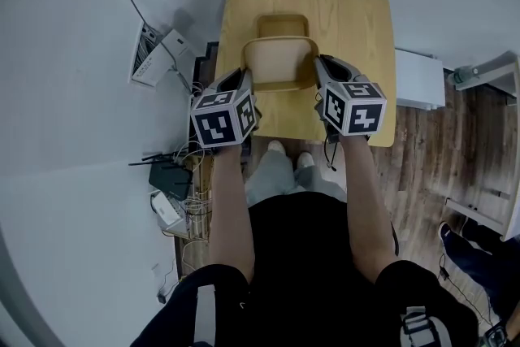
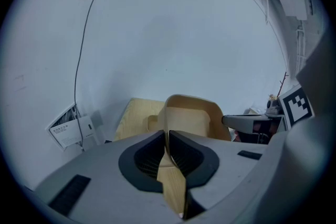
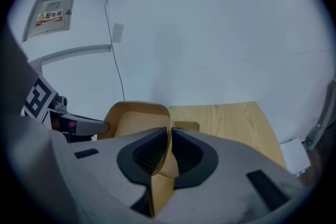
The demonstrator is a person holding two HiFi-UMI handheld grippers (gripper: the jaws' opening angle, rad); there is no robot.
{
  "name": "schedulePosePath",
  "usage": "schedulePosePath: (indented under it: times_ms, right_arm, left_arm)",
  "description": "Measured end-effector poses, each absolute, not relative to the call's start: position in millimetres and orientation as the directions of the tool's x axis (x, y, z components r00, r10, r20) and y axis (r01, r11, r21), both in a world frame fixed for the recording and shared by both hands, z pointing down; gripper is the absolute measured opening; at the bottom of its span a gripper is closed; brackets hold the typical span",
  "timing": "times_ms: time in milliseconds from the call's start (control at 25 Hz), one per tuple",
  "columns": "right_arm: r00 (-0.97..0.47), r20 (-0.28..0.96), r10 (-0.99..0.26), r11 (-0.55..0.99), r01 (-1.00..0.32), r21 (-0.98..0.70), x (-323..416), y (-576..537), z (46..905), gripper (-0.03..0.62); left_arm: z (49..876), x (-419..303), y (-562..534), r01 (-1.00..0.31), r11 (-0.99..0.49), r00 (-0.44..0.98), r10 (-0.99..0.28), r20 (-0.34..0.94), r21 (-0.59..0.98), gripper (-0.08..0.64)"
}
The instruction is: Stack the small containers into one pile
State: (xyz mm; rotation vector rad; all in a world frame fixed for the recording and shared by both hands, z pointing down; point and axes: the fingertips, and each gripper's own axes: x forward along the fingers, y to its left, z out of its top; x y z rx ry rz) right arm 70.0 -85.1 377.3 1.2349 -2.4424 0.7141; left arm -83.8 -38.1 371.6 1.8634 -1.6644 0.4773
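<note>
A light wooden tray-like container (image 1: 280, 62) hangs above the small wooden table (image 1: 357, 28), held by both grippers. My left gripper (image 1: 247, 84) is shut on its left wall, the thin wood pinched between the dark pads (image 2: 185, 157). My right gripper (image 1: 318, 71) is shut on its right wall, seen edge-on between the pads (image 3: 186, 152). A second, smaller wooden container (image 1: 283, 24) rests on the table just behind and partly under the lifted one. In the left gripper view the held container (image 2: 190, 120) fills the centre; in the right gripper view the same container (image 3: 134, 118) sits left of centre.
The table stands against a pale wall. To its left on the floor lie a white box (image 1: 154, 53), cables and a black router (image 1: 168, 175). A white cabinet (image 1: 418, 77) stands to the right on wooden flooring. The person's feet (image 1: 288, 154) show below the table edge.
</note>
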Motion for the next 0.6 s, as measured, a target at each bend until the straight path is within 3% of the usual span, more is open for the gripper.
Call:
schedulePosePath:
  times_ms: [600]
  right_arm:
    - [-0.524, 0.62, -0.583, 0.389, -0.851, -0.353, 62.0, -101.3, 458.3, 0.029]
  left_arm:
    - [453.8, -94.8, -62.5, -0.968, -0.042, 0.216, -0.64, 0.737, 0.248, 0.036]
